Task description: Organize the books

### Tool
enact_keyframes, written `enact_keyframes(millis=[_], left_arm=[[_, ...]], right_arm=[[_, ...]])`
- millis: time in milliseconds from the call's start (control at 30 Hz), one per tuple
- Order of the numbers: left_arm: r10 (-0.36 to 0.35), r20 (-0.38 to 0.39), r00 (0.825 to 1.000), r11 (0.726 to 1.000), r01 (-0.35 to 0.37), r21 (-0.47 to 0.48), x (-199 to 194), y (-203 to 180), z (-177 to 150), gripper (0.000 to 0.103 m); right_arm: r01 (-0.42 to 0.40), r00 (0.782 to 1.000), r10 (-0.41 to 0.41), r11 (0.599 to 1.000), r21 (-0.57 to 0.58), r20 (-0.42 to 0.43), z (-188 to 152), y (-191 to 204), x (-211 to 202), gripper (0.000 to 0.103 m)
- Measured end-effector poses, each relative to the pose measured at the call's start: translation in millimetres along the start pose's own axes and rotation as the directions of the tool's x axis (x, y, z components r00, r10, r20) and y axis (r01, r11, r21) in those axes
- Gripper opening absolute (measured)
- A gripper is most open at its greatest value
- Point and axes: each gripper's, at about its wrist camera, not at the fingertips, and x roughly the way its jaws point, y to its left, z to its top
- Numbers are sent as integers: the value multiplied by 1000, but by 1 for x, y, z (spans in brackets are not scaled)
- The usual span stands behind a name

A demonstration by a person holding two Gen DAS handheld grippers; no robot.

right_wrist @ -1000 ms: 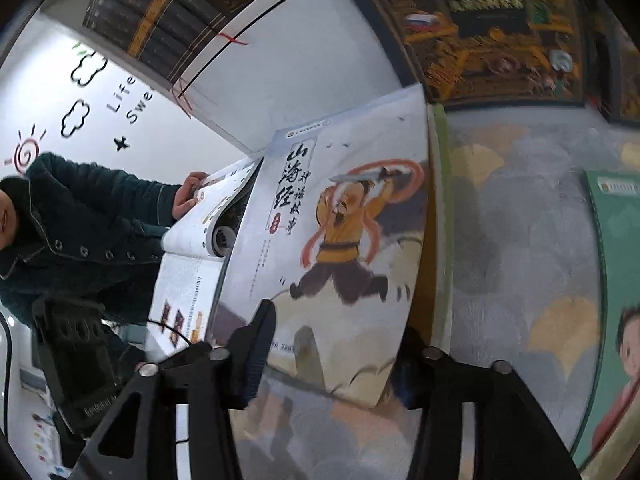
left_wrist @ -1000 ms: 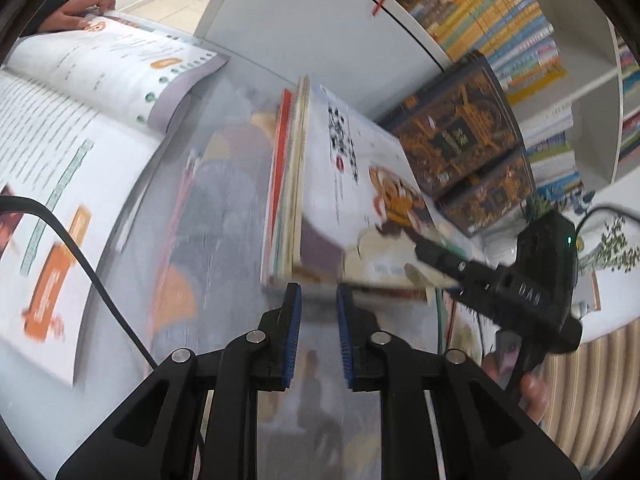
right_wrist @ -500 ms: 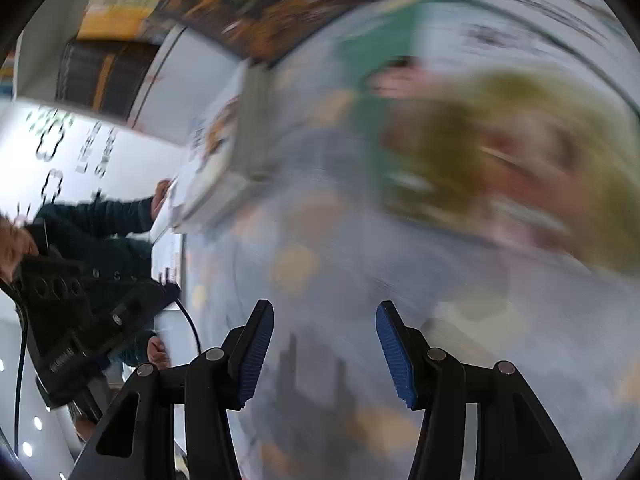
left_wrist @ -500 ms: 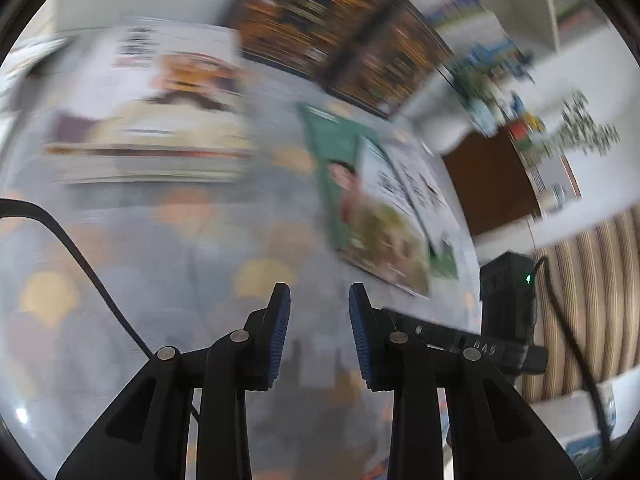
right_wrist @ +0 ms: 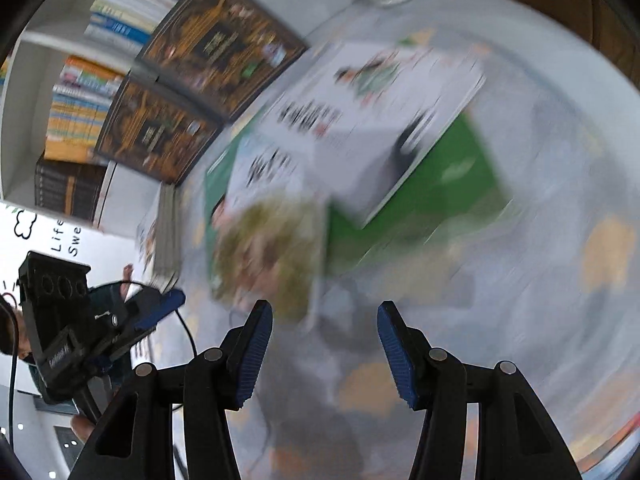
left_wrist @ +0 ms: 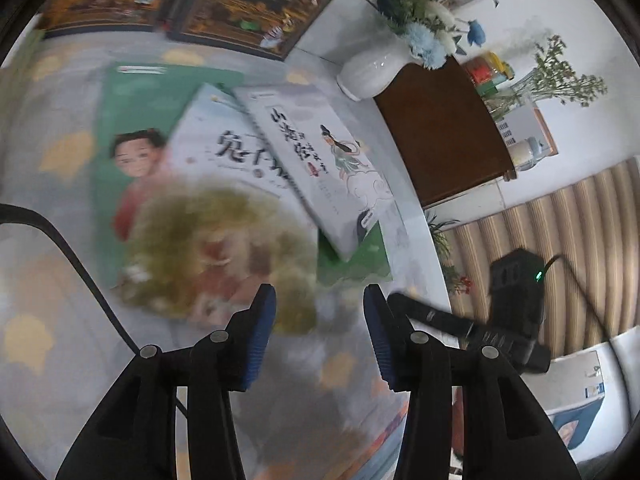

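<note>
We judge the job to be partway through. The worktop (left_wrist: pixel 48 364), under a grey cloth with pale yellow patches, takes up most of both views and carries books in two places. A squared-up stack (right_wrist: pixel 166 236) lies at the far left of the right wrist view, seen edge-on near the shelf end; that part looks done. Close in front of us, a loose pile is not yet sorted: a large green book (left_wrist: pixel 120 120) lies flat at the bottom, a rabbit picture book (left_wrist: pixel 208 240) lies askew on it, and a white illustrated book (left_wrist: pixel 320 160) rests crosswise, overlapping both. A second green cover (left_wrist: pixel 356 260) pokes out under that white book's near corner; blur hides whether it belongs to the large green book. These three or four volumes are, as far as we can see, what is left to gather and align with the stack.

Two dark ornate boxed volumes (right_wrist: pixel 188 80) stand against the shelving beyond the worktop, and a white vase (left_wrist: pixel 368 74) sits at its far edge.

The left gripper (left_wrist: pixel 316 336) hangs over the cloth just short of the rabbit book, its fingers (left_wrist: pixel 260 332) having just been spreading, partly apart, with nothing between them. The right gripper (right_wrist: pixel 324 350) hovers near the same pile, fingers (right_wrist: pixel 394 350) partly apart and empty.
</note>
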Motion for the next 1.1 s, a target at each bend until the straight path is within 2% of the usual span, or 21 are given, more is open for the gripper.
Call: enact_keyframes(millis=[133,233,333,533,667,767,800,867,933,1000,1100], left_arm=[[22,-3,1000,999,-22,-46,30,-7,14,43],[43,4,999,996,-43,-85,50,-8,26,43],[55,5,998,991,-54,-121,66,-6,34,43],[102,6,995,983,-100,-154,86,-3,49,43],[94,14,995,983,-91,-157,91,-1,56,43],[86,12,996,985,-83,-150,93,-2,59,43],[79,8,997,986,-77,-146,94,-2,60,46],[60,-3,998,989,-60,-136,93,-3,58,50],[81,5,997,990,-80,-114,88,-7,52,55],[106,5,994,991,-105,-84,82,-8,44,55],[99,-7,995,994,-99,-56,69,-7,26,55]], right_arm=[[32,999,-31,999,-29,35,49,-20,-10,53],[57,997,-55,997,-52,52,91,-28,-6,53],[116,991,-107,987,-107,83,128,-35,6,53],[201,978,-187,964,-173,97,163,-42,31,53],[254,965,-233,942,-220,118,171,-45,43,53],[223,974,-209,942,-249,84,167,-41,48,55],[206,978,-192,942,-265,77,163,-37,46,54],[201,979,-186,936,-290,79,152,-29,40,55],[183,983,-171,936,-301,68,136,-20,35,55],[194,981,-183,927,-322,63,114,-8,32,55],[211,978,-199,912,-352,71,80,10,24,56]])
